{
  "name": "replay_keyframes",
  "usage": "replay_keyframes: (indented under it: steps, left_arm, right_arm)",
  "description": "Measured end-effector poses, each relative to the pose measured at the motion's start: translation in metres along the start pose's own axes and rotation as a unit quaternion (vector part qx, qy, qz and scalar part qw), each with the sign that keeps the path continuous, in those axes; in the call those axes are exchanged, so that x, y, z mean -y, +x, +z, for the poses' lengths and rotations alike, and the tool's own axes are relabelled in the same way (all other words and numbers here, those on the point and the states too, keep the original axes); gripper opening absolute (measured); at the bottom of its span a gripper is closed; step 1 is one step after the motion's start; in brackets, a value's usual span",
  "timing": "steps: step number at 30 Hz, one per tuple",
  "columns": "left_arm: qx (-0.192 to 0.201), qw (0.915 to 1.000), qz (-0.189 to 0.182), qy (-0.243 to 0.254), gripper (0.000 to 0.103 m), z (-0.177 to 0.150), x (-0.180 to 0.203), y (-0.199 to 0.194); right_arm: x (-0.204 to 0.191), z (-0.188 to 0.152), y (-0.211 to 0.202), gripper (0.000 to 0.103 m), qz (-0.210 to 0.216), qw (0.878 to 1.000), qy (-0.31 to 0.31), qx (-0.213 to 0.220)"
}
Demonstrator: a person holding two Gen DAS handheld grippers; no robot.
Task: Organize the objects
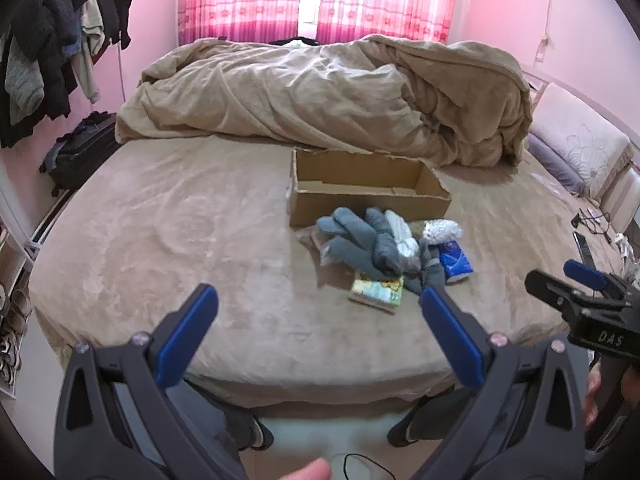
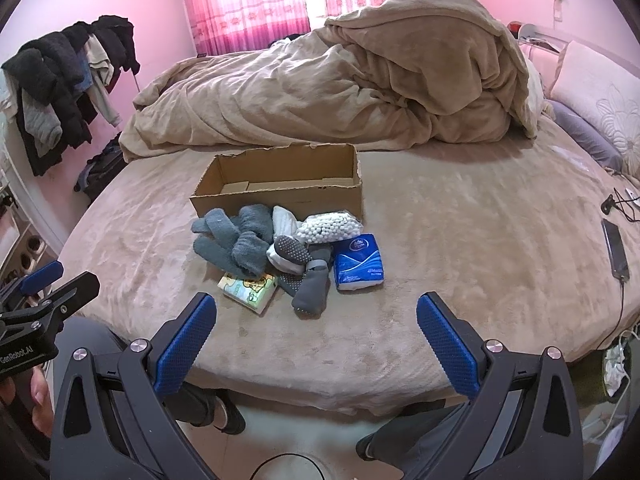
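An open cardboard box stands on the bed. In front of it lies a heap: grey fluffy socks, a white sock, dark grip socks, a bag of white balls, a blue tissue pack and a yellow-green tissue pack. My left gripper is open and empty, above the bed's near edge. My right gripper is open and empty, just short of the heap.
A rumpled tan duvet lies behind the box. A phone with cable lies at the right bed edge. Pillows are far right. A clothes rack and a suitcase stand left.
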State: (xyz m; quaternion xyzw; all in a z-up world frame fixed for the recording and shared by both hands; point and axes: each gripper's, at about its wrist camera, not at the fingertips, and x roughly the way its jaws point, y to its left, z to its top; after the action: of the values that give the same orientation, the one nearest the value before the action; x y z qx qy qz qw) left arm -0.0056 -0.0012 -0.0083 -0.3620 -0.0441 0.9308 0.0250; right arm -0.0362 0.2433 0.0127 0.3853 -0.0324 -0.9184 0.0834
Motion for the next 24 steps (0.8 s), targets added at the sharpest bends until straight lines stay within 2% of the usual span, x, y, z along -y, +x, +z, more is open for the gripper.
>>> replay_keyframes:
  steps: [12, 24]
  left_arm:
    - [-0.007, 0.9999, 0.005, 0.013, 0.102, -0.0001, 0.0035, 0.0011]
    - [-0.022, 0.9992, -0.031, 0.013, 0.101, -0.0022, 0.0077, 0.0055]
  right_arm:
    - [0.0035, 0.0026, -0.0016, 0.102, 0.007, 1.0, 0.01, 0.002]
    - [0.0039, 0.0009, -0.0042, 0.101, -0.013, 1.0, -0.001, 0.014]
